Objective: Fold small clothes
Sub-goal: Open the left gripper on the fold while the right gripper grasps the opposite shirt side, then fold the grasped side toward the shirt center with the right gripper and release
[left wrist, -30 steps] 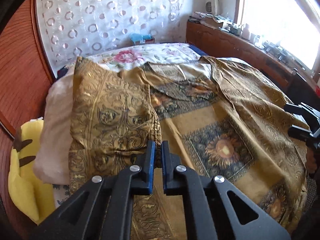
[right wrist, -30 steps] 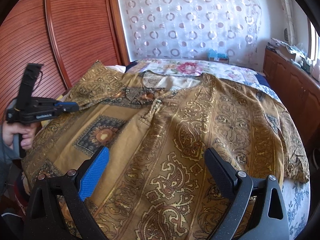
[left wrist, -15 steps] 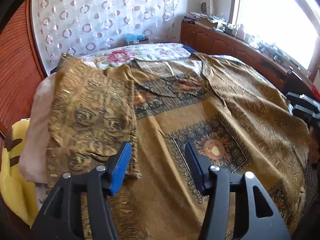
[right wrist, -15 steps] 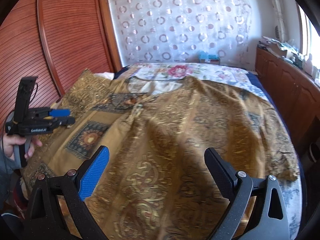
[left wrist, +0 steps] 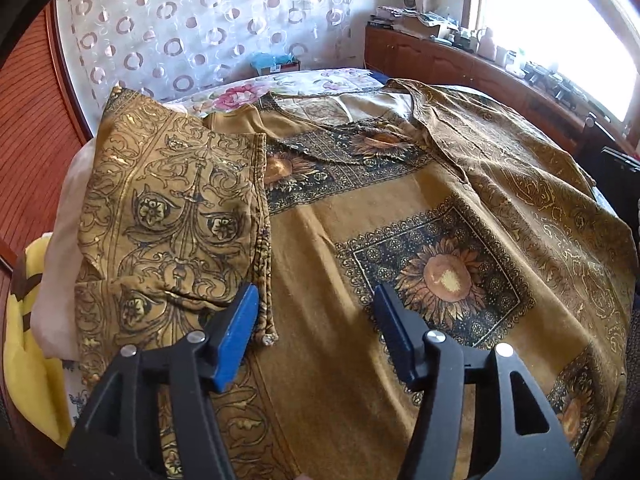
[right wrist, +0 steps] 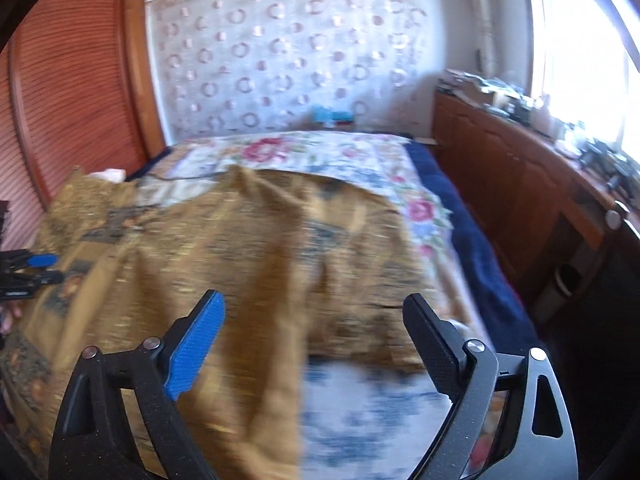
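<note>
A gold patterned garment (left wrist: 400, 216) with dark sunflower panels lies spread across the bed. Its left sleeve (left wrist: 172, 216) is folded inward onto the body. My left gripper (left wrist: 316, 300) is open and empty, just above the sleeve's cuff edge. In the blurred right wrist view the same garment (right wrist: 240, 248) covers the bed's left part. My right gripper (right wrist: 312, 308) is open wide and empty above the garment's right edge. The left gripper (right wrist: 38, 268) shows at the far left there.
A floral bedsheet (right wrist: 320, 152) lies under the garment. A yellow cushion (left wrist: 28, 340) and a pale pillow (left wrist: 60, 240) sit at the bed's left. A wooden cabinet (right wrist: 520, 176) runs along the right by the window. A slatted wooden wardrobe (right wrist: 72, 80) stands left.
My left gripper opened and let go of the folded sleeve, then drew back a little. My right gripper swung right toward the garment's right edge, staying open.
</note>
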`<state>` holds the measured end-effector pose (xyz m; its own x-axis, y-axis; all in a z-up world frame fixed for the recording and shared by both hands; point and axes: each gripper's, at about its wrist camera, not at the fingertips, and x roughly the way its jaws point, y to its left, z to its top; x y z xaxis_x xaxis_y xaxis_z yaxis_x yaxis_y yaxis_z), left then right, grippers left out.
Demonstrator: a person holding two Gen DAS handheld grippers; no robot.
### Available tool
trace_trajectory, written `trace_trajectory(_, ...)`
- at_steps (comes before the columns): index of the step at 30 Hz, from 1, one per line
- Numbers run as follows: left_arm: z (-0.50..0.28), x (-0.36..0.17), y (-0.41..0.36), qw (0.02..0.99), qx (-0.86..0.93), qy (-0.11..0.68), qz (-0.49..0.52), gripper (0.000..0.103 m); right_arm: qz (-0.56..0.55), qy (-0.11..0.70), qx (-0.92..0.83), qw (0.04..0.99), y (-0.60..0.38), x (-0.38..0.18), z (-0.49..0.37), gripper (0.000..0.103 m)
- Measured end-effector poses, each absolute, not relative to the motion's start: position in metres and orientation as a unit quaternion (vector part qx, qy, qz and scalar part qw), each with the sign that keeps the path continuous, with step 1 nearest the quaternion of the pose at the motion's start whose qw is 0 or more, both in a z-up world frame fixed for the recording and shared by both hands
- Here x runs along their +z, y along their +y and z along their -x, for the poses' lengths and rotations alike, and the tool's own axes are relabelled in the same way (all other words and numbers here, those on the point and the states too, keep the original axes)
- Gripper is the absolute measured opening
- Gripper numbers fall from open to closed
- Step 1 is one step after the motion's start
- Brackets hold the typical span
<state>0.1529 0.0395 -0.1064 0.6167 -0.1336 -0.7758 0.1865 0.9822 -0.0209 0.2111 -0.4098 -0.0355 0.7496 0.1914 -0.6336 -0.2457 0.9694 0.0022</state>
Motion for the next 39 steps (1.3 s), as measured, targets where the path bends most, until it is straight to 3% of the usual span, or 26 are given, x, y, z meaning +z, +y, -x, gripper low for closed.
trace_trajectory(4,-0.153,-0.107,0.036,0.896,-0.097,0.431,-0.035,0.071,0.032,0.354,0.093,0.93,-0.437,-0.044,-0.224,0.086)
trace_trajectory(7,-0.153,-0.107,0.037,0.896,-0.099,0.432,-0.035,0.073,0.031,0.377,0.059,0.924,-0.451,-0.056,-0.23,0.077)
trace_trajectory(14,-0.154,-0.107,0.034,0.896,-0.099,0.432,-0.038,0.076,-0.002,0.415,0.076,0.906,-0.465,-0.074,-0.242,0.075)
trace_trajectory(17,-0.154,-0.108,0.033,0.895,-0.099,0.432,-0.038,0.076,-0.013,0.437,0.084,0.896,-0.468,-0.08,-0.249,0.069)
trace_trajectory(24,-0.154,-0.108,0.034,0.896,-0.09,0.432,-0.036,0.077,-0.01,0.436,0.087,0.896,-0.465,-0.079,-0.252,0.047)
trace_trajectory(28,-0.141,-0.097,0.038,0.911,-0.069,0.406,-0.019,0.077,0.008,0.415,0.057,0.908,-0.468,-0.076,-0.249,0.013)
trace_trajectory(29,-0.136,-0.093,0.04,0.915,-0.065,0.397,-0.009,0.077,0.001,0.407,0.065,0.911,-0.47,-0.074,-0.248,0.01)
trace_trajectory(39,-0.102,-0.049,0.04,0.943,-0.052,0.328,0.018,0.077,0.011,0.356,0.101,0.929,-0.447,-0.041,-0.247,0.005)
